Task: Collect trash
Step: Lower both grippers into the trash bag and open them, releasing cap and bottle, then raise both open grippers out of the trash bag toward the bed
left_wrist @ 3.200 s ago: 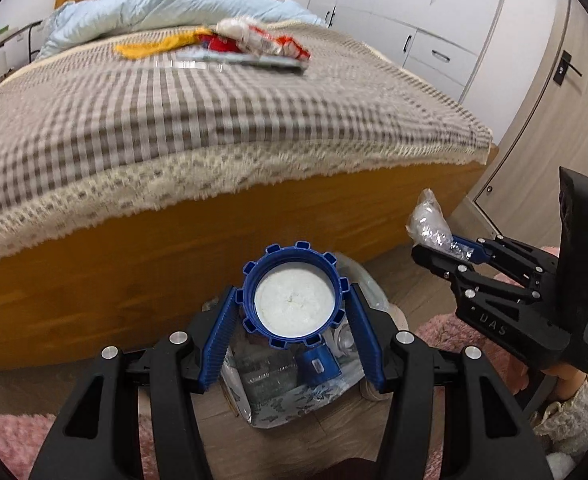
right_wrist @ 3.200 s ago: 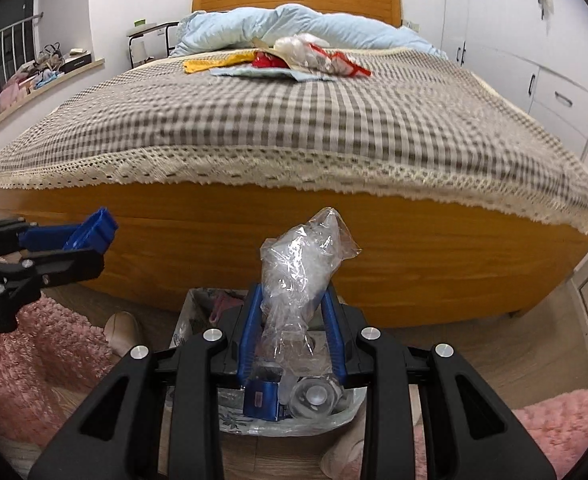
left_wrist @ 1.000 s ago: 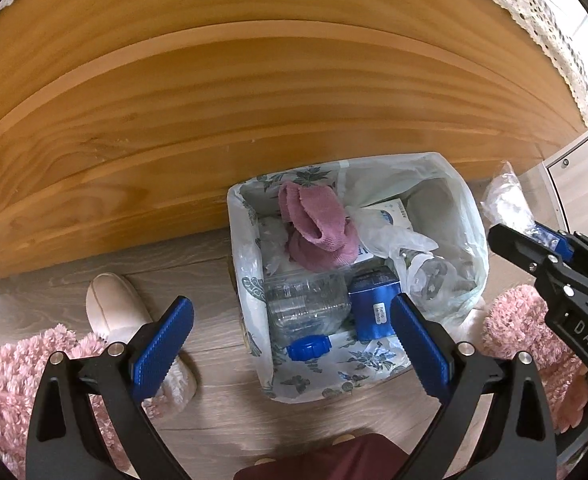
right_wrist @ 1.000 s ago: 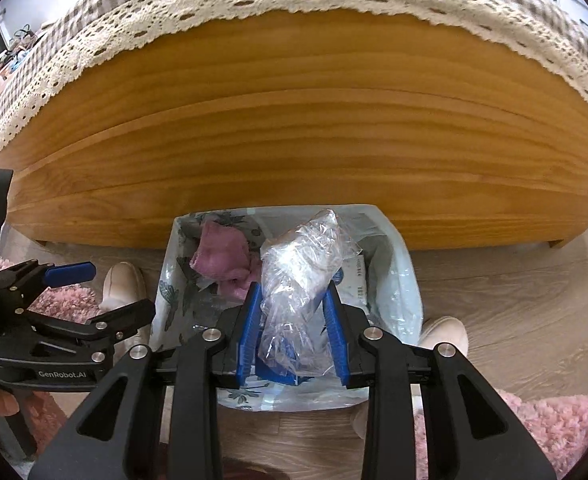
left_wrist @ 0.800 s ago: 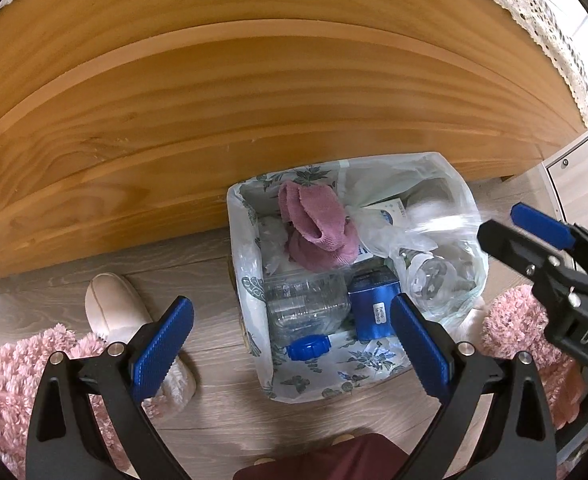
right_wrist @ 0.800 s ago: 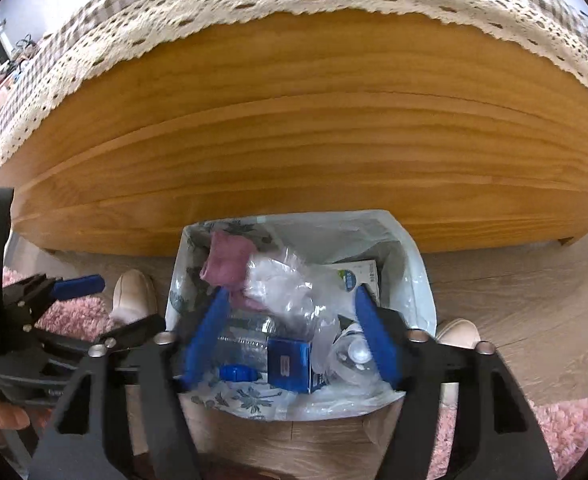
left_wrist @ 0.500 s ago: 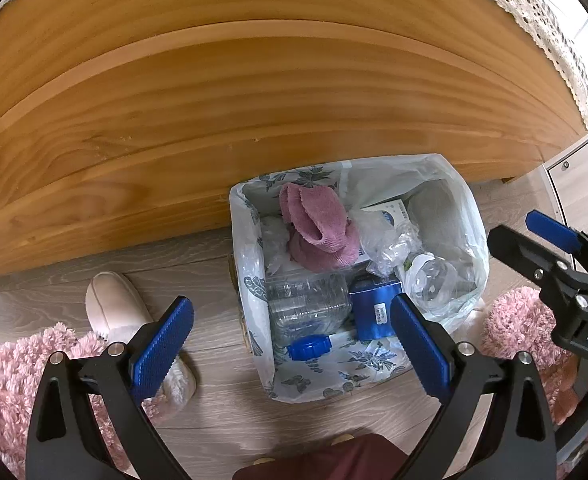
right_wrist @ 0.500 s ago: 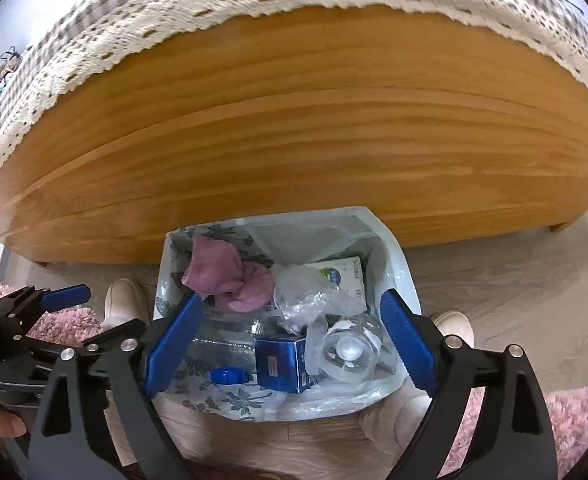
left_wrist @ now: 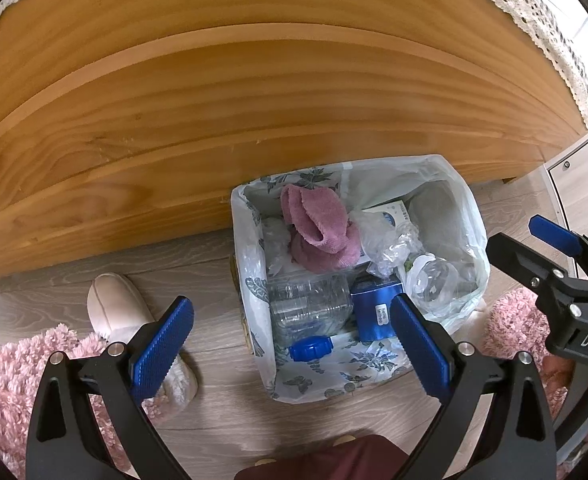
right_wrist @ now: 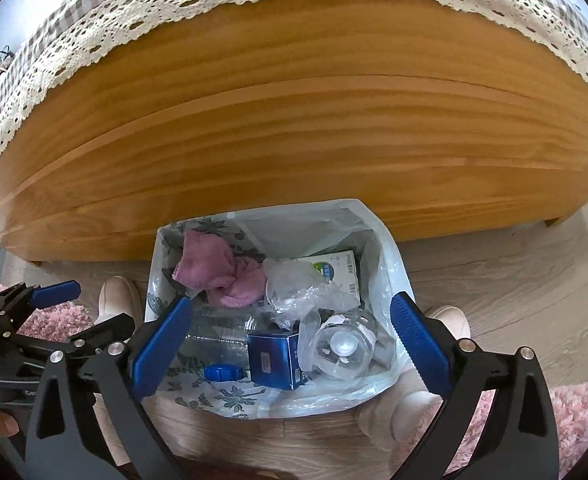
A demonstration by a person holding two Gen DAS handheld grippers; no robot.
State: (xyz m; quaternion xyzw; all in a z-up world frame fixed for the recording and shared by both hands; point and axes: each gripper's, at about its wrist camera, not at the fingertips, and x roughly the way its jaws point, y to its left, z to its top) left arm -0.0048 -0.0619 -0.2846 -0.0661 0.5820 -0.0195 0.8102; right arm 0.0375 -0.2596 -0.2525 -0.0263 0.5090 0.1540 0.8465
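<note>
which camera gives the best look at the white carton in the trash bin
The right wrist view: the white carton shows a broad face with its round logo, behind the crumpled clear plastic. In the left wrist view only a small corner of the carton peeks out beside the pink cloth.

My blue ribbed gripper pads (right_wrist: 162, 344), white butterfly-and-leaf-printed plastic bin liner (left_wrist: 345, 364), crumpled pink terry cloth (left_wrist: 321, 232), navy cardboard box (right_wrist: 276, 354), honey-toned wooden bed frame (right_wrist: 294, 140), fluffy pink rug (left_wrist: 2, 384)

Bedroom: wooden bed (right_wrist: 294, 128), lace-edged cover (right_wrist: 94, 44), slippers (left_wrist: 114, 312).
</note>
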